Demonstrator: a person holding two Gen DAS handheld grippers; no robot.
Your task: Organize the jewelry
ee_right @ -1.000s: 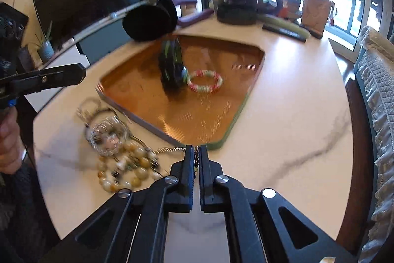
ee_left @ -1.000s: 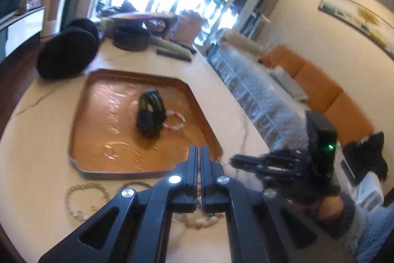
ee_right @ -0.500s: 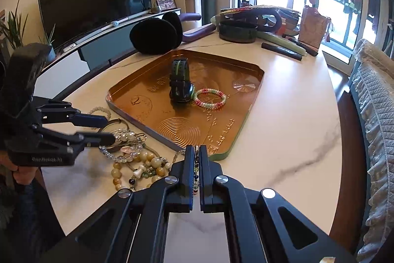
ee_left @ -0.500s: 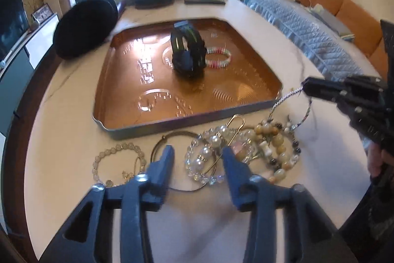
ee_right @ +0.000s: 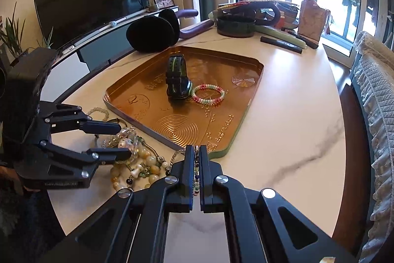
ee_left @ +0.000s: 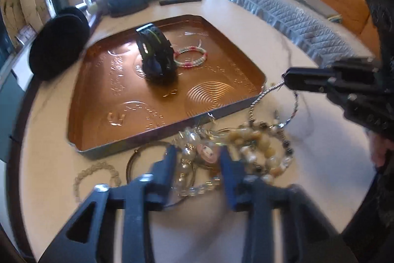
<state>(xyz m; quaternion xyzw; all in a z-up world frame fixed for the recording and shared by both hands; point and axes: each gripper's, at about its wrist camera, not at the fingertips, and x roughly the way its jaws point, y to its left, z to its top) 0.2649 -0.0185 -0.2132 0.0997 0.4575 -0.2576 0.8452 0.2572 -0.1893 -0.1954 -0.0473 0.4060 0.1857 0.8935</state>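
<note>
Left wrist view: left claw part open, jaws closing astride clear-bead bracelet in jewelry pile on desk; pads not yet pressing. Tray straight ahead beyond fingertips. Right claw clamped on thin beaded chain, right of pile.

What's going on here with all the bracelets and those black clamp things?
A person is sorting jewelry with a clamp tool in each hand. The right gripper is shut on a thin beaded chain that leads out of a tangled pile of bracelets on the table. The left gripper is down over that pile, its jaws closing around a clear-bead bracelet. A black watch and a pink-and-green bracelet already sit in the copper tray.
</note>
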